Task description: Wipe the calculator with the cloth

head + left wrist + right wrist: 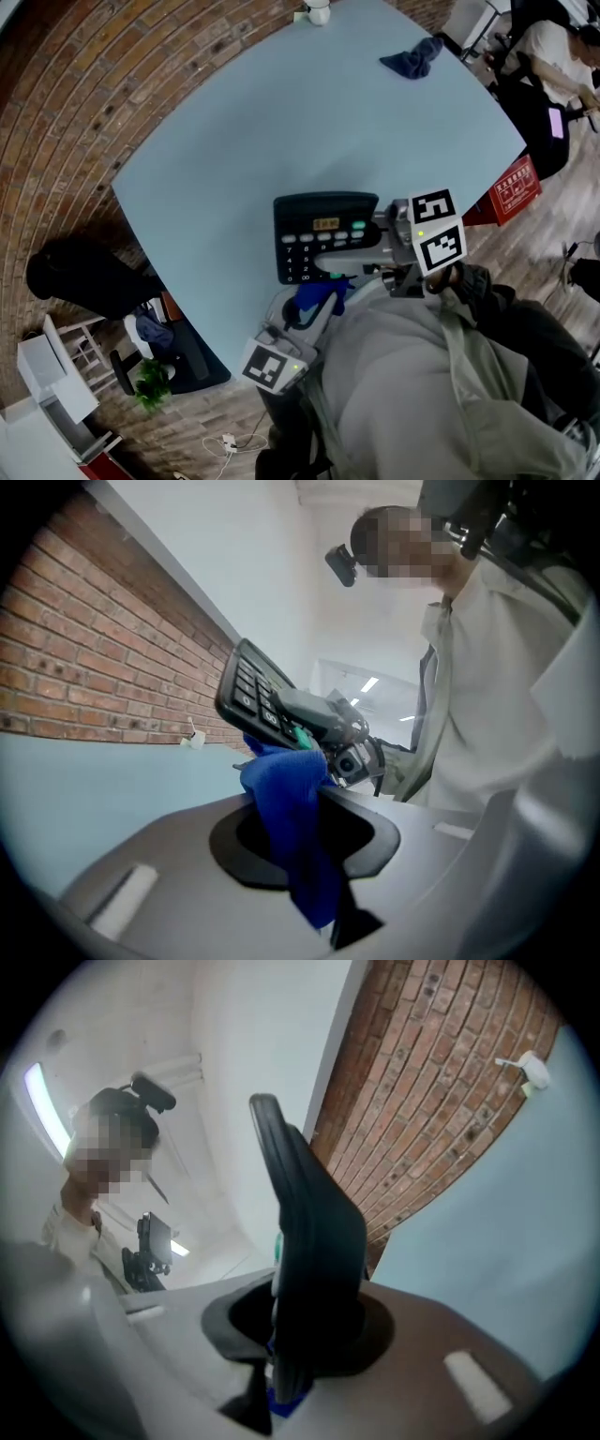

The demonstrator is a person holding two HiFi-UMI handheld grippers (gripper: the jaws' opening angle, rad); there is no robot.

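My right gripper (330,253) is shut on the black calculator (319,230), gripping its near edge and holding it above the pale blue table (234,159). In the right gripper view the calculator (314,1232) stands edge-on between the jaws of that gripper (300,1335). My left gripper (305,314) is shut on a bright blue cloth (321,294), just below the calculator's near edge. In the left gripper view the cloth (292,817) hangs out of that gripper (300,846) and its top touches the calculator (255,688). The keys face up and to the left.
A second, darker blue cloth (413,58) lies crumpled at the table's far right. A white cup (319,11) stands at the far edge. A red box (515,186) sits on the floor to the right, and a seated person (553,56) is beyond it.
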